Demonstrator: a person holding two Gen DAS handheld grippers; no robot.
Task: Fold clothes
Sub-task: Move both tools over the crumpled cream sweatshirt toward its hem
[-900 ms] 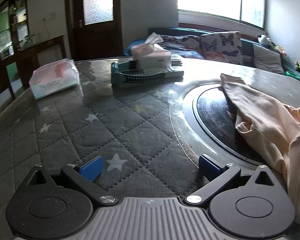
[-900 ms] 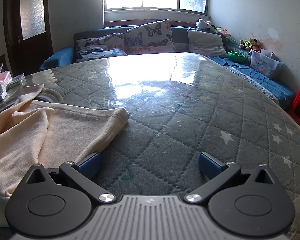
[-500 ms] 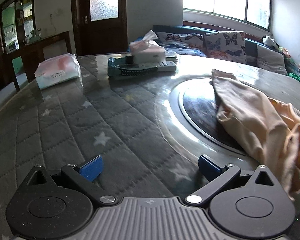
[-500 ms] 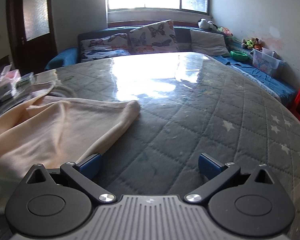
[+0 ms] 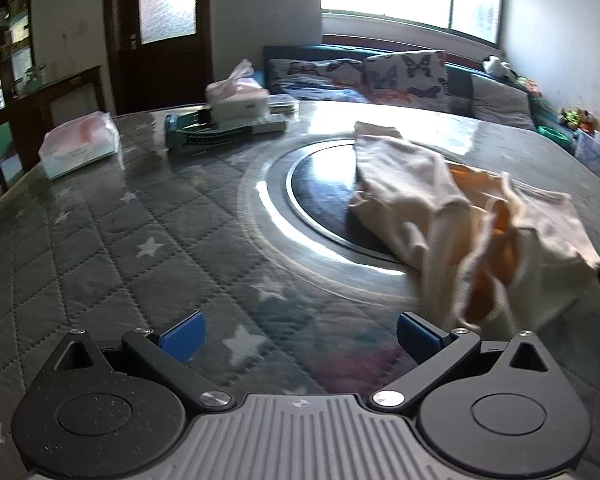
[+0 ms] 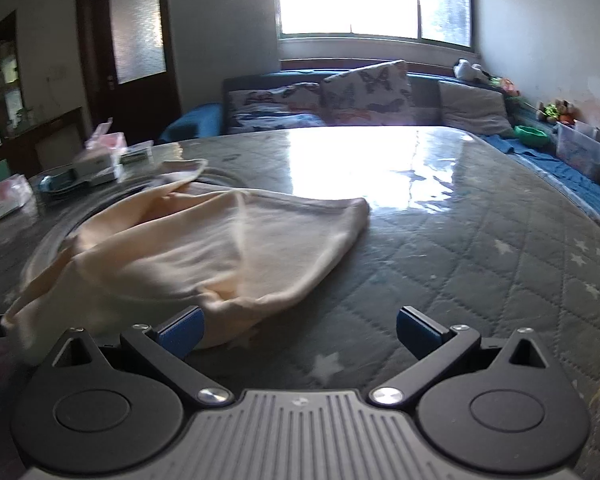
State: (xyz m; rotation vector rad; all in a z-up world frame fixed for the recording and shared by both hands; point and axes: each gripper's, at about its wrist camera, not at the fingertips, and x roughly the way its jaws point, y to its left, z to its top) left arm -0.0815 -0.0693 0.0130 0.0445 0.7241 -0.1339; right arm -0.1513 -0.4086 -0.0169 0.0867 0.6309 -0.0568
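Note:
A crumpled cream garment (image 5: pixel 452 208) with an orange lining lies on the round table, partly over the dark turntable disc (image 5: pixel 324 196). In the right wrist view the same garment (image 6: pixel 204 248) spreads out ahead and to the left. My left gripper (image 5: pixel 300 336) is open above the quilted cover, with nothing between its blue pads (image 5: pixel 182 336); the garment lies off to its right. My right gripper (image 6: pixel 298 332) is open too, and its left pad (image 6: pixel 180 330) sits just in front of the garment's near edge.
At the far left of the table (image 5: pixel 100 240) are a pink tissue pack (image 5: pixel 80 144), a tissue box (image 5: pixel 236 96) and a teal tray (image 5: pixel 220 126). A sofa with butterfly cushions (image 6: pixel 364 92) stands behind. A clear bin (image 6: pixel 584 148) sits at the far right.
Both grippers have drawn back and risen, so more of the table shows. The garment now sits farther from the cameras and more fully in view. Both jaws stay wide.

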